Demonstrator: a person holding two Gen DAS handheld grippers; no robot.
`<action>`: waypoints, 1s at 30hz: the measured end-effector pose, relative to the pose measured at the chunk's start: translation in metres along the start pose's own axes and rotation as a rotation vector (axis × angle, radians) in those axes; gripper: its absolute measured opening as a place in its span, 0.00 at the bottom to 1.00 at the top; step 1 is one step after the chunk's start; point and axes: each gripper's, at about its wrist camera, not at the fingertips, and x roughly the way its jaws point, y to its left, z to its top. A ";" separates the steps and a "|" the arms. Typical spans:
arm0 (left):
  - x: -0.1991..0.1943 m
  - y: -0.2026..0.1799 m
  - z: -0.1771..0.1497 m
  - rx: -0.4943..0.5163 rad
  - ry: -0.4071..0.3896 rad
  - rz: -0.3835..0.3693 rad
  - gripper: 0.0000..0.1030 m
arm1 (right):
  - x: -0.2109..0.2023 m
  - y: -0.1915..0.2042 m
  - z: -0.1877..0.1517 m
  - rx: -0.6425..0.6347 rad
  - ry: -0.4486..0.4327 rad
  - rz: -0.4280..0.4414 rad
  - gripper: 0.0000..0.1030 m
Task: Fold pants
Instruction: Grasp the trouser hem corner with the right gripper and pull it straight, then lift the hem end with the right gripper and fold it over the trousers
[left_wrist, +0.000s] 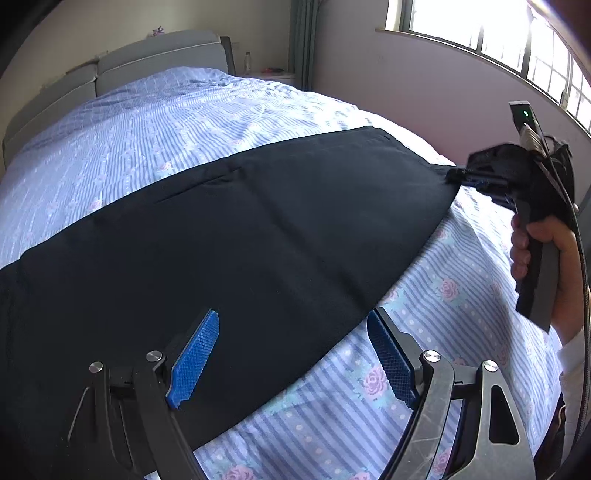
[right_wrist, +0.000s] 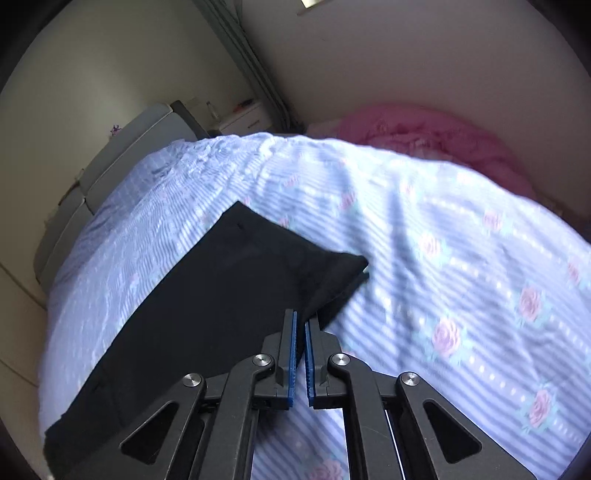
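Note:
Black pants (left_wrist: 258, 236) lie spread flat across the bed (left_wrist: 155, 122), running from lower left to upper right. My left gripper (left_wrist: 291, 354) is open and empty, hovering over the near edge of the pants, one blue pad over the cloth and one over the sheet. My right gripper (left_wrist: 456, 175) is shut on the far right corner of the pants. In the right wrist view the right gripper (right_wrist: 300, 325) has its jaws closed on the pants (right_wrist: 207, 295) at their edge, with the corner lifted and pulled taut.
The bed (right_wrist: 443, 295) has a blue striped sheet with pink roses. A grey headboard (left_wrist: 147, 59) and a nightstand (left_wrist: 273, 75) stand at the back. A window (left_wrist: 498, 40) is at upper right. Pink fabric (right_wrist: 424, 129) lies beyond the bed.

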 end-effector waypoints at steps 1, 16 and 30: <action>0.002 0.000 0.001 0.000 0.003 -0.003 0.80 | 0.003 0.002 0.003 -0.008 0.004 -0.013 0.05; 0.010 -0.008 0.000 -0.010 0.021 -0.021 0.80 | 0.014 -0.013 0.021 0.050 0.004 -0.054 0.05; 0.006 -0.013 -0.004 0.015 -0.003 -0.009 0.80 | 0.006 -0.045 -0.004 0.182 0.042 0.144 0.44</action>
